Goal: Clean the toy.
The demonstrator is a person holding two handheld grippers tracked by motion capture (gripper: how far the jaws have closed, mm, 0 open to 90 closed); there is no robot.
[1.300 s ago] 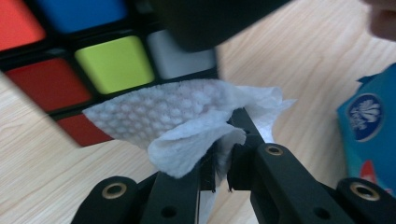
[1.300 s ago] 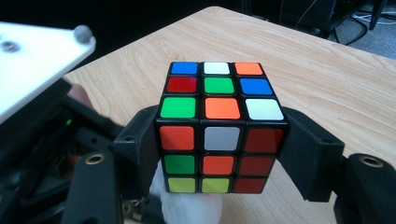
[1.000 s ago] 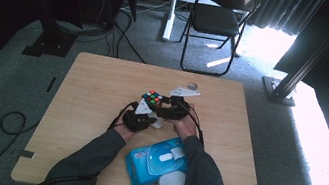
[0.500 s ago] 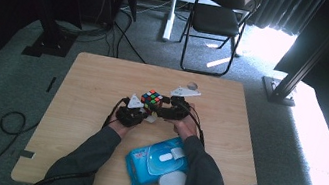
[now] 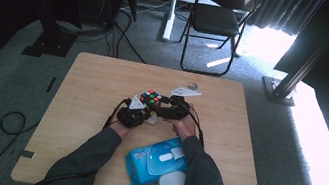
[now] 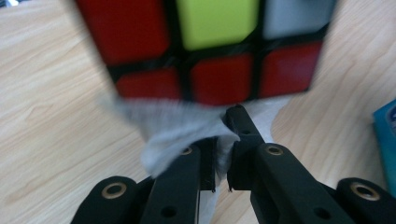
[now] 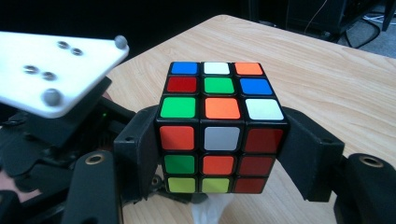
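A light wooden table [image 5: 92,90] stands on grey carpet. On its near edge lie a blue wipes pack [image 5: 153,164] and, touching it, a white object [image 5: 172,180], perhaps a mouse.

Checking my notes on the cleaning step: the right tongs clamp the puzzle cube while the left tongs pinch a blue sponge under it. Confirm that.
Not quite: the left tongs pinch a white wipe, not a blue sponge, as the left gripper view shows. The rest holds: the right tongs clamp the puzzle cube by its sides.
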